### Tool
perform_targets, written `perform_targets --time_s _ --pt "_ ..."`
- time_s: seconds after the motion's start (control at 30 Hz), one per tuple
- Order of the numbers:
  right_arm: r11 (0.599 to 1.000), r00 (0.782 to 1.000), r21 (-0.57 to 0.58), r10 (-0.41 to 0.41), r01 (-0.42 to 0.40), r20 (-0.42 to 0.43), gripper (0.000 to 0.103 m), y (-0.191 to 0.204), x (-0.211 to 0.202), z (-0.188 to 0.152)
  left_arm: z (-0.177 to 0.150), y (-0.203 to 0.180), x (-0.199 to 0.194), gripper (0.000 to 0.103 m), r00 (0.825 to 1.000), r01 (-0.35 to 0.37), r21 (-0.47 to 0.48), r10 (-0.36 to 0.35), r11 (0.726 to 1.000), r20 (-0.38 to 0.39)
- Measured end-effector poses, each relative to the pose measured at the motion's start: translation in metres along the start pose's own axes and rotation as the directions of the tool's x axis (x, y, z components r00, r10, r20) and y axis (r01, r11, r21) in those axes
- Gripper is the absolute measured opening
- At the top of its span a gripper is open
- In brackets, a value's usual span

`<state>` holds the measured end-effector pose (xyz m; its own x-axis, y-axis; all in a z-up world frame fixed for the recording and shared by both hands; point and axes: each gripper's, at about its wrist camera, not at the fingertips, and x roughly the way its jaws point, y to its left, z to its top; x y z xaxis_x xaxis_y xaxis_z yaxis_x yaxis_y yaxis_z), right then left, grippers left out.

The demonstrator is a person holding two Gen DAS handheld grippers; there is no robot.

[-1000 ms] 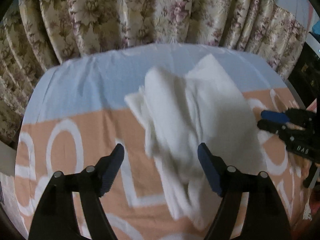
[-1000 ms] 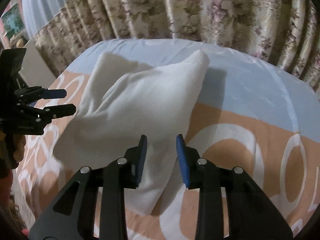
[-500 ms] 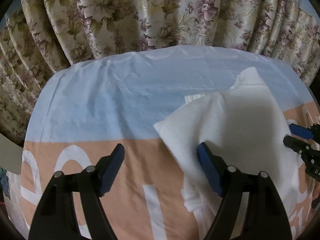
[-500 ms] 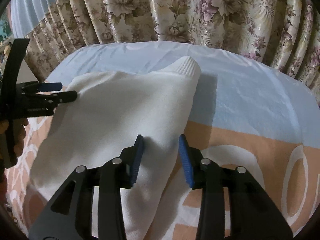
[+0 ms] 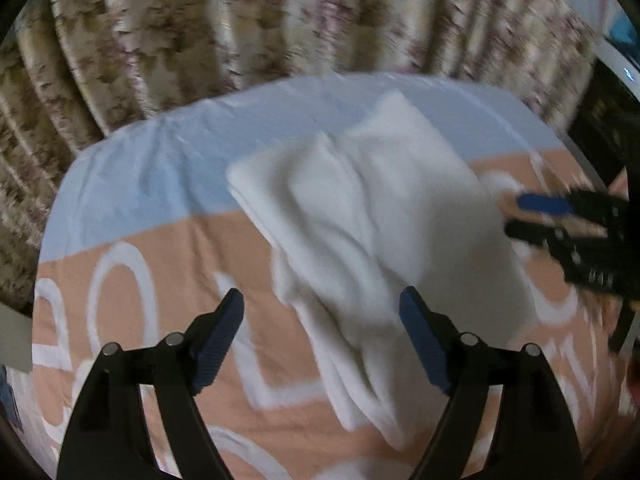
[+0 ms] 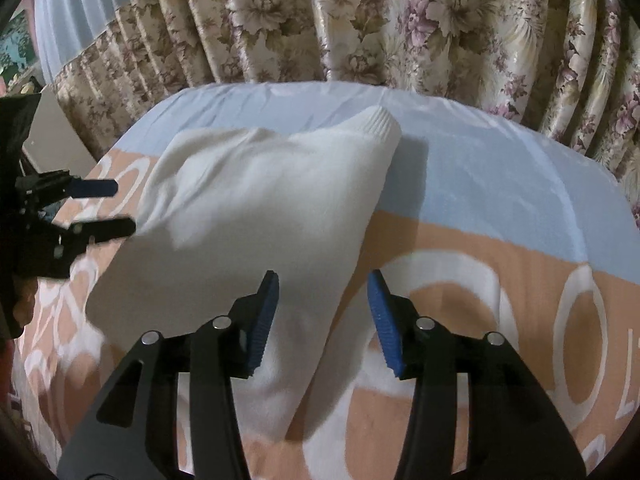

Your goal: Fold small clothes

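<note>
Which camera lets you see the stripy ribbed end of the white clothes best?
The right wrist view: the ribbed cuff is sharp there, at the far end of the white garment. The left wrist view is blurred; the garment shows, but no ribbing.

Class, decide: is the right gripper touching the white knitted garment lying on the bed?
Cannot tell. In the right wrist view the right gripper is open over the white knitted garment; its fingers overlap the cloth, but no contact or gap shows.

backdrop: floral pleated curtain across top of frame | surface: bedsheet, pale blue band above peach band with white lettering | light: dim, warm
</note>
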<state>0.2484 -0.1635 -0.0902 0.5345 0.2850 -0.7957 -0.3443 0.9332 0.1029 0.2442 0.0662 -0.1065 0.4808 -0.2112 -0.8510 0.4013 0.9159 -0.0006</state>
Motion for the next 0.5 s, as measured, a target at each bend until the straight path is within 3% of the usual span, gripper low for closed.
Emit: perform_targets --time_s 0.13,0.23,0.43,0.5 --pt "1.000 1.000 -0.011 0.006 -0.006 -0.027 0.048 0.008 0.002 -0.013 -0.018 0.001 0.018 0.082 0.996 -0.084 0.027 0.085 0.996 -0.040" --pt "1.000 0.999 -0.013 0.001 -0.002 -0.049 0.048 0.009 0.007 -0.022 -0.023 0.016 0.025 0.084 0.998 -0.044 -0.031 0.042 0.999 -0.055" --pt "1.000 0.998 -0.003 -0.004 0.004 -0.063 0.049 0.005 0.011 -0.029 -0.024 0.021 0.021 0.087 0.998 -0.034 -0.061 0.030 0.998 -0.057" --pt "1.000 0.999 0.011 0.000 0.001 -0.049 0.055 0.003 0.007 -0.027 -0.021 0.016 0.015 0.089 0.998 -0.033 -0.060 0.030 0.998 -0.049"
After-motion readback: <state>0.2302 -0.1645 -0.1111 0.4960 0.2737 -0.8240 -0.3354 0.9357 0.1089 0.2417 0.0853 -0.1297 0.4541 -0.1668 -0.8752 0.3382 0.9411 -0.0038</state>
